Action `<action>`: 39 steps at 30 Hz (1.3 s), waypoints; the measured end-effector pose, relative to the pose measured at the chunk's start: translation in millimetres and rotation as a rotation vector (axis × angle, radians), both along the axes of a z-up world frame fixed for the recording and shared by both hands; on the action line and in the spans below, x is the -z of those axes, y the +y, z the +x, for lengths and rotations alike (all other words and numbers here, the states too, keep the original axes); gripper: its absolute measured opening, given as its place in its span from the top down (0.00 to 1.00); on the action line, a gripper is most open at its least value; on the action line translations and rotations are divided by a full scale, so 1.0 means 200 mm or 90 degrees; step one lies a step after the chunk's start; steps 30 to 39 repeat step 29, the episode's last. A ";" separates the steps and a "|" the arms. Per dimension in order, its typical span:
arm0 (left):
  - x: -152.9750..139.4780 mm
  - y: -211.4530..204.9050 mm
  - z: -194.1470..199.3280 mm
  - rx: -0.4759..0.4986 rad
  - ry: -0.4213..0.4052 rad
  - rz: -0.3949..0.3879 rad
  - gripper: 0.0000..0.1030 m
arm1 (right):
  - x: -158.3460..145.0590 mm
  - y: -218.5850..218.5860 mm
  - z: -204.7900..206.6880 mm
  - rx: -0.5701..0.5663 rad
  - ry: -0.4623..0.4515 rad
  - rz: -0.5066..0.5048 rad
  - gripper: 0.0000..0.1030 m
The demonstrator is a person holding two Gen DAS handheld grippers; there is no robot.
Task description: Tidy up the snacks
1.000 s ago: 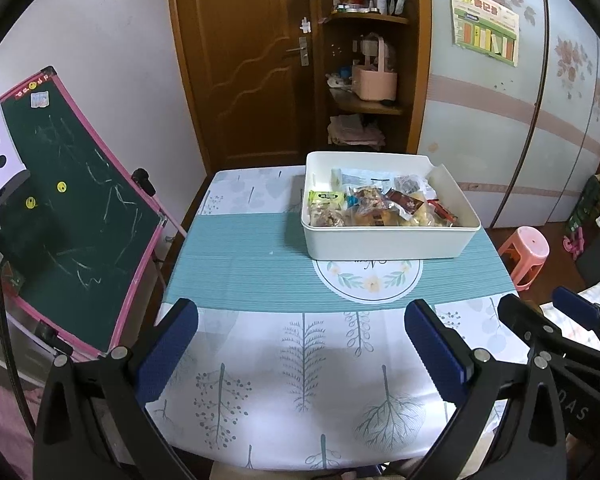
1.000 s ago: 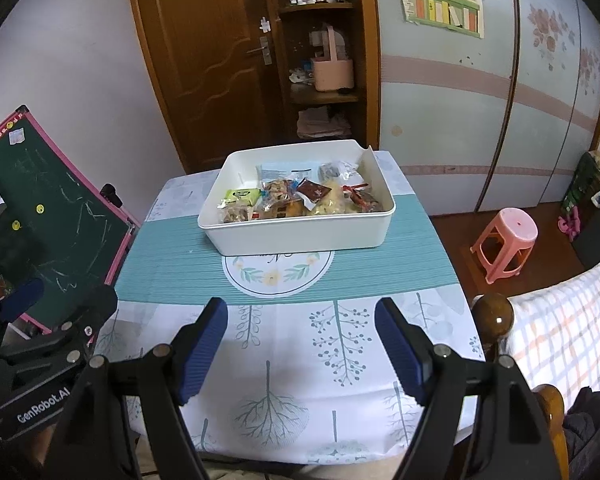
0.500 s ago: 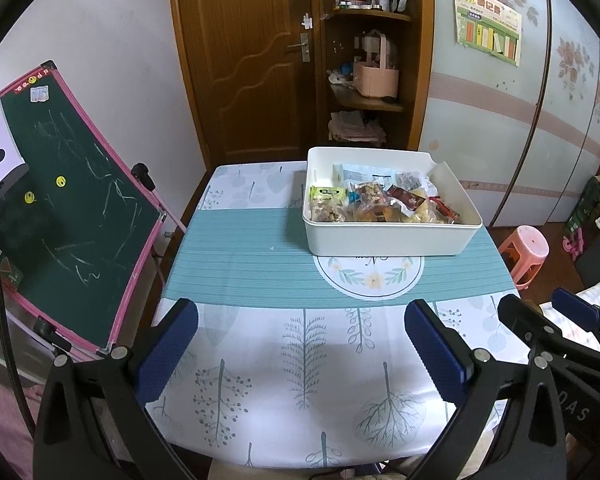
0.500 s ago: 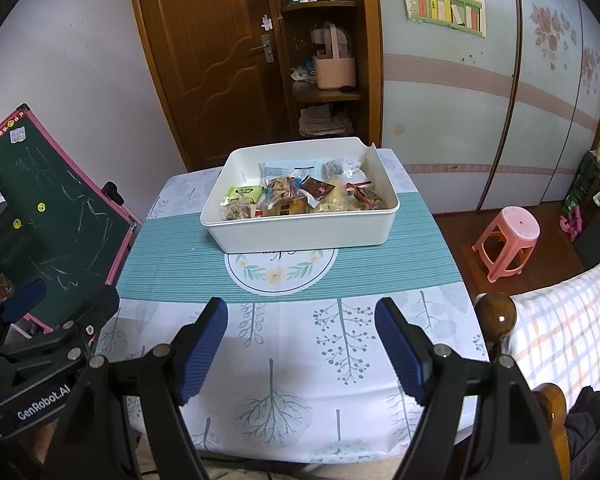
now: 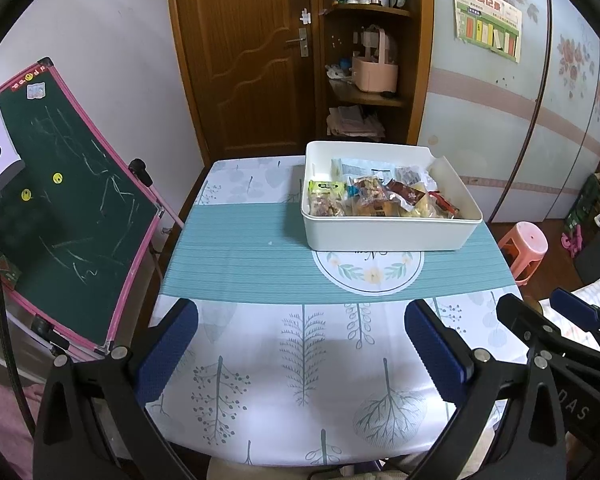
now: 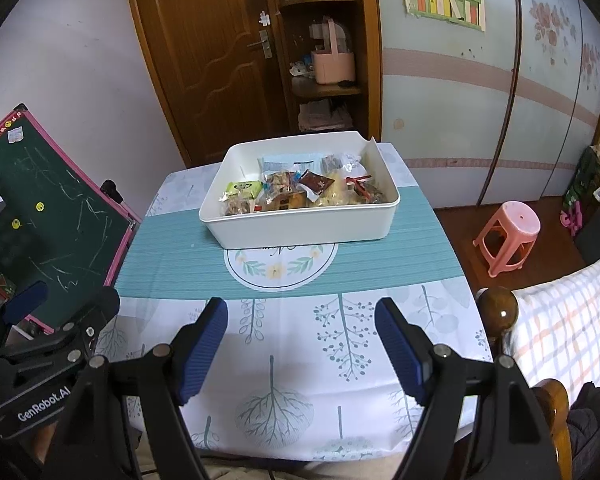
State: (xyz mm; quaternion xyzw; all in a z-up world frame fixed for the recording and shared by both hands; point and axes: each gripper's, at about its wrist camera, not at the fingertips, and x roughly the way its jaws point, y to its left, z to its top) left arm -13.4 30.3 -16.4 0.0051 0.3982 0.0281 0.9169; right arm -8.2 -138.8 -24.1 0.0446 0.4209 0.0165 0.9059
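Observation:
A white plastic bin stands on the far half of the table, on a teal runner. Several wrapped snacks lie packed inside it, among them a green packet at the left. My left gripper hovers open over the near part of the table, well short of the bin, with nothing between its blue pads. In the same way my right gripper hangs open and empty on the near side. Each gripper shows at the edge of the other's view.
The table wears a white cloth printed with trees. A green chalkboard with a pink frame leans at the left. A pink stool and a bed with a wooden post stand at the right. A door and shelves are behind.

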 end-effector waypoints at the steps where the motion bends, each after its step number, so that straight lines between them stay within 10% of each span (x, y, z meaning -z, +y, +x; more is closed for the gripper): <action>1: 0.00 0.00 0.00 0.000 0.001 0.000 0.00 | 0.00 0.00 0.00 0.000 0.001 0.000 0.26; 39: 0.04 0.02 0.00 0.005 0.016 -0.008 0.00 | 0.03 0.00 -0.01 0.003 0.009 0.000 0.26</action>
